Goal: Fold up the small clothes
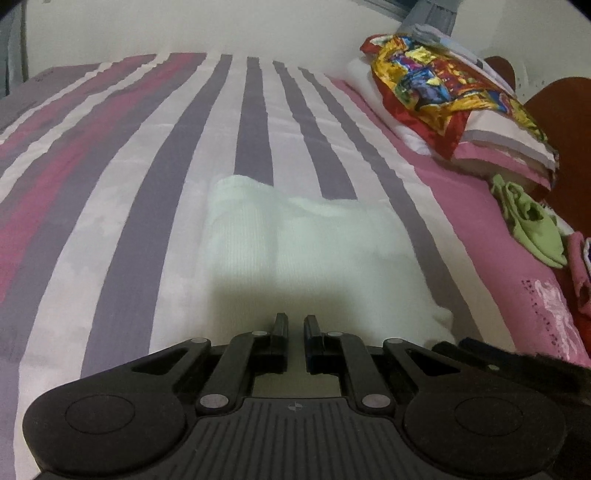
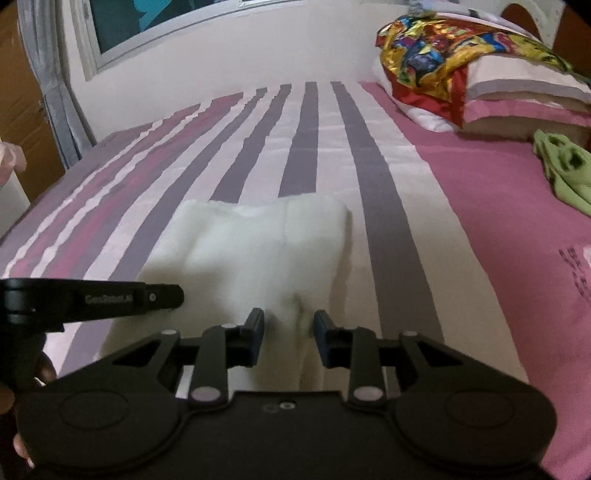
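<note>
Striped bed (image 1: 110, 206) against pale wall, pillows (image 2: 517, 99) upper right. White garment (image 1: 295, 251) lies mid-frame, apparently folded into compact rectangle; green garment (image 1: 532, 225) at right edge looks unfolded, likely next. Left tool (image 1: 295, 325) shut, empty, just short of white garment's near edge. Right tool (image 2: 289, 321) part-open, empty, above same edge.

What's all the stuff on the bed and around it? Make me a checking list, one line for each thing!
Surface: striped bedspread, pink on one side.
Job's things: white knitted garment, partly folded, flat on the bed.
Clutter: green garment; colourful shiny cloth over pillows.
Grippers: left gripper shut, holding nothing; right gripper slightly open above the white garment.
Cables: nothing seen.
Surroundings: white wall, window, curtain.
</note>
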The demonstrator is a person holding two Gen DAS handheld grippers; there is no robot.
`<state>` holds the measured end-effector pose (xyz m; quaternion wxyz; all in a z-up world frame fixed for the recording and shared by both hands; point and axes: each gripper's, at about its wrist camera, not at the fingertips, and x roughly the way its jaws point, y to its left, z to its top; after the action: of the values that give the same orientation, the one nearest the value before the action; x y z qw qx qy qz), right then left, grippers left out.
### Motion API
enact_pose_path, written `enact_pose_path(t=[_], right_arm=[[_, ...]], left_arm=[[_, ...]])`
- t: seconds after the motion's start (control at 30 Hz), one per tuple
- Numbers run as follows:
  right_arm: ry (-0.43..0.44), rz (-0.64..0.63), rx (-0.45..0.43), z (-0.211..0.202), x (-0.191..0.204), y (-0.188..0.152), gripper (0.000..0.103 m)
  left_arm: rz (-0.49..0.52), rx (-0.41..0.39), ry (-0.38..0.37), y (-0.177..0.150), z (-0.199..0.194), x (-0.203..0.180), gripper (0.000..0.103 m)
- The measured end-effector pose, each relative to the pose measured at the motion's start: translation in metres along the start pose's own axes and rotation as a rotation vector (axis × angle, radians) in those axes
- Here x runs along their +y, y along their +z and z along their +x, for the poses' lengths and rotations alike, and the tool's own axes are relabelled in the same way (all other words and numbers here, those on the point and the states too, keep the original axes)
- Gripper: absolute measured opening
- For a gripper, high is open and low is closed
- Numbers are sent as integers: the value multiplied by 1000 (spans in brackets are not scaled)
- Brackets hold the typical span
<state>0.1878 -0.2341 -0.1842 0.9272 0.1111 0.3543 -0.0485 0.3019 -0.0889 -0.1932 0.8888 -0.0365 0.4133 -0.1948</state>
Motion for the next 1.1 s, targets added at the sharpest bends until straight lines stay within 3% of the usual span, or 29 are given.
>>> enact_pose_path(t=[0.13, 0.33, 0.57, 0.7, 0.87, 1.0, 1.1], right_arm=[[-4, -6, -22, -18, 2, -13, 31], [-20, -39, 73, -9, 7, -38, 29], [-12, -41, 110, -8, 5, -48, 29], [-6, -34, 121, -11, 3, -52, 31], [21, 18, 110, -17, -4, -44, 41], [28, 38, 68, -23, -7, -34, 46], [43, 70, 72, -20, -12, -27, 56]], left_arm=[[-2, 10, 0, -11, -10, -1, 9], [-31, 60, -9, -32, -9, 3, 9], [-18, 69, -21, -50, -13, 4, 9], [-65, 62, -47, -49, -21, 12, 9], [-69, 13, -25, -41, -35, 17, 9], [-66, 21, -16, -31, -33, 21, 9], [-74, 22, -12, -27, -30, 25, 9]])
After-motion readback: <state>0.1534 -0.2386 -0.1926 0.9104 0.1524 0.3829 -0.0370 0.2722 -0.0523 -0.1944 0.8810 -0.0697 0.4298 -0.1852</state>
